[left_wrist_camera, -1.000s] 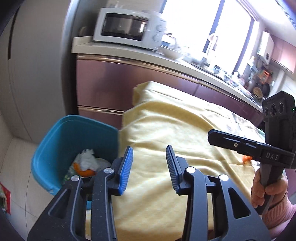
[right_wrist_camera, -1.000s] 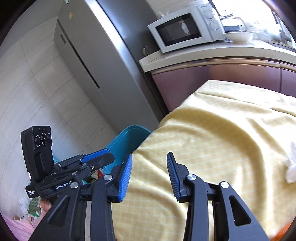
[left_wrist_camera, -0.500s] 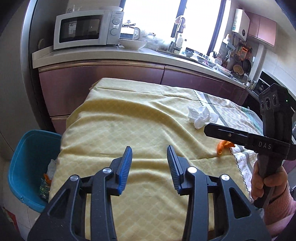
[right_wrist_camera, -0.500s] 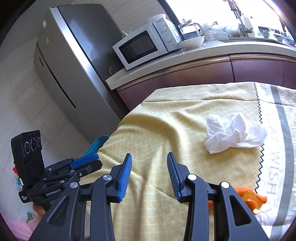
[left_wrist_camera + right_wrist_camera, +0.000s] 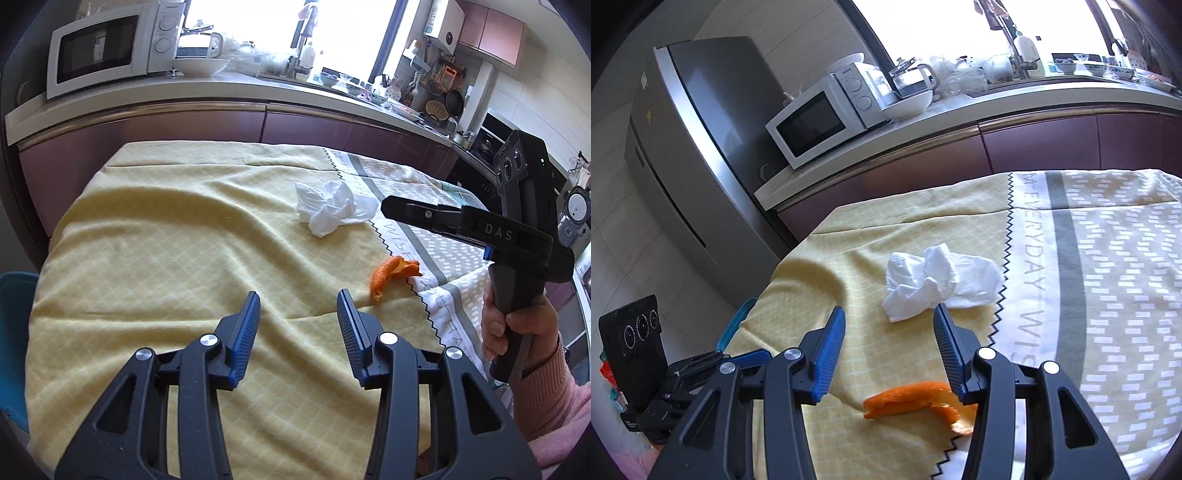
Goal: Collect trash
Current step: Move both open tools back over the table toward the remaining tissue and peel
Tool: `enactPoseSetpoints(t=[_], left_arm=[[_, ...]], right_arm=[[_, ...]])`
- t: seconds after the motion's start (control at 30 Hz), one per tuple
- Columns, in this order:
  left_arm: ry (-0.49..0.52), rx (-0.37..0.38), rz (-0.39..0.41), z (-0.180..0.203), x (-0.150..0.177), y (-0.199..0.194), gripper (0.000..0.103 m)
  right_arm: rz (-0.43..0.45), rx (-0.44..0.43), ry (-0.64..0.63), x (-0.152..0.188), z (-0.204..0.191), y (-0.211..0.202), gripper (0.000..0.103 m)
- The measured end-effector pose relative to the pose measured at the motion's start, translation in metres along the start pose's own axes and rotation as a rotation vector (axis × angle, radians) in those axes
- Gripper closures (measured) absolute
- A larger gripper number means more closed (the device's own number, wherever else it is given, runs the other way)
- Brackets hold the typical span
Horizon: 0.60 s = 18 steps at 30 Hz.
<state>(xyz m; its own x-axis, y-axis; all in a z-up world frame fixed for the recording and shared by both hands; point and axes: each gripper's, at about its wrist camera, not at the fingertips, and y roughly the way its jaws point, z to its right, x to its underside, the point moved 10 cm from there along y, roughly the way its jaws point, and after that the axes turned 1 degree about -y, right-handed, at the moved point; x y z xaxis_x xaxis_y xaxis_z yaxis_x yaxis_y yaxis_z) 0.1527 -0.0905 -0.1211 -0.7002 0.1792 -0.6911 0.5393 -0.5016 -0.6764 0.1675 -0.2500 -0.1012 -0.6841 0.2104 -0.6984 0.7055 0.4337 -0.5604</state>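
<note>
**Both grippers over the table, nothing picked up**

Landmark: the tissue, a crumpled white wad lying on the yellow cloth, right at the zigzag seam where the cloth is meeting the grey-and-white patterned one.

- Peel: orange, lying nearer the person than the tissue, on the same seam, clearly apart from the tissue. In the right wrist view the peel is sitting partly behind one finger of the right gripper, low at its base; can't tell whether it's touching.
- Left gripper: jaws spread, nothing between them, only bare yellow cloth showing through the gap. They have just been opening. It's hanging nearer the person than the tissue, with the peel just off to one side.
- Right gripper: jaws spread and just been opening too, nothing clamped. The tissue is lying just past the fingertips, one tip overlapping its near edge in view. From the left wrist view this gripper is showing side-on, tip right beside the tissue; a hand in a pink sleeve is gripping its handle.
- Bin: blue, on the far side of the yellow cloth from the tissue, only an edge showing at the table's end.
- Microwave is sitting on the counter beyond the tissue, fridge next to it.
</note>
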Motion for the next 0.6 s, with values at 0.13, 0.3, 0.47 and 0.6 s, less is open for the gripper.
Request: enactPoseSetpoints(t=[0.13,0.3,0.47,0.6], left_arm=[[0.041,0.041,-0.034,0.024,-0.001,0.019,0.06],[0.093,0.098,-0.089,0.054,-0.002,0.044,0.059],[0.132,0.104,-0.14,0.071,-0.001,0.069,0.058],[0.144,0.102,-0.18,0.077,0.002,0.082,0.064]], right_arm=[[0.013,0.023,0.024,-0.007,0.019,-0.004,0.055],[0.018,0.027,0.044,-0.009,0.032,-0.006,0.055],[0.016,0.022,0.062,-0.009,0.04,-0.004,0.054],[0.013,0.022,0.073,-0.009,0.046,-0.001,0.052]])
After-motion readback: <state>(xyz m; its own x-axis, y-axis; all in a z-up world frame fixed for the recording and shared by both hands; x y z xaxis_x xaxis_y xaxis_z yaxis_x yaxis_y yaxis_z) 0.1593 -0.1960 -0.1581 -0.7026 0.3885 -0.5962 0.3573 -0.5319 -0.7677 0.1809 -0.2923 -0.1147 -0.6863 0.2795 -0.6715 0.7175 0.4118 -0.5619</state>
